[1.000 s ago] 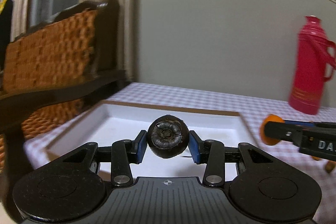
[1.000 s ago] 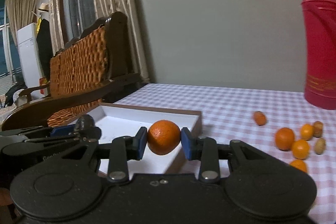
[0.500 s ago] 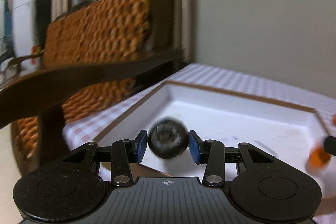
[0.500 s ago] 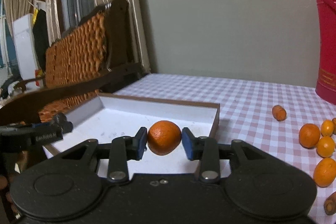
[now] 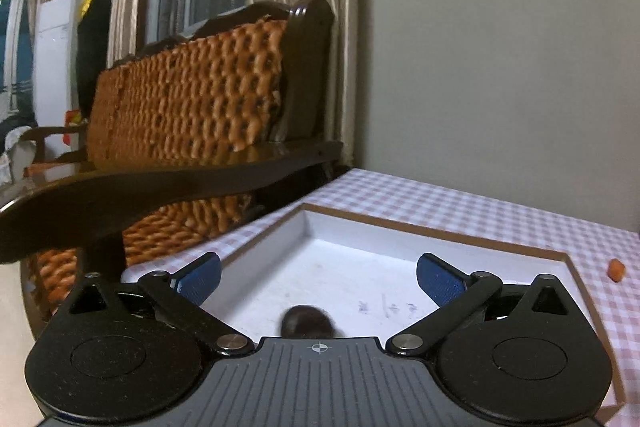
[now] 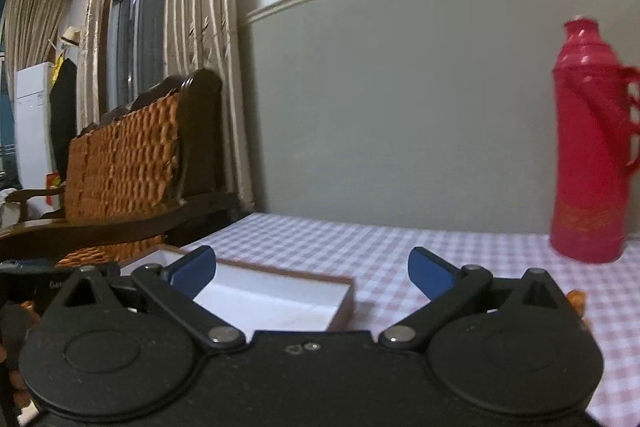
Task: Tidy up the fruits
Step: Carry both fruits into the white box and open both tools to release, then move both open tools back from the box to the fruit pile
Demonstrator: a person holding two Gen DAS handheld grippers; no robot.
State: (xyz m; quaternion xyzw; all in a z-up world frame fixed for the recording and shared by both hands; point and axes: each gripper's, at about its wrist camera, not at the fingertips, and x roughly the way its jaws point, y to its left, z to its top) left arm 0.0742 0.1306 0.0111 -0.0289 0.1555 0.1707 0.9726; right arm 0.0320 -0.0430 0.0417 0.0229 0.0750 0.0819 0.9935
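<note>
My left gripper [image 5: 319,279] hangs over the white, brown-rimmed tray [image 5: 440,233]. Its jaws are opening wide and nothing is between the blue pads [image 5: 198,277]. A dark round fruit [image 5: 307,323] lies on the tray floor just below, half hidden by the gripper body. My right gripper [image 6: 312,273] is above the tray's right corner [image 6: 340,301], its jaws also opening with nothing between them. The orange it carried is not in sight. A small orange fruit [image 5: 616,270] lies on the cloth right of the tray.
A pink checked cloth [image 6: 360,247] covers the table. A red thermos [image 6: 592,163] stands at the back right with orange fruit [image 6: 576,297] near it. A dark wooden chair with a woven back [image 5: 192,99] stands close to the table's left edge.
Both grippers went from shut on fruit to wide open. The dark fruit dropped from the left gripper into the tray. The orange left the right gripper and is out of view.
</note>
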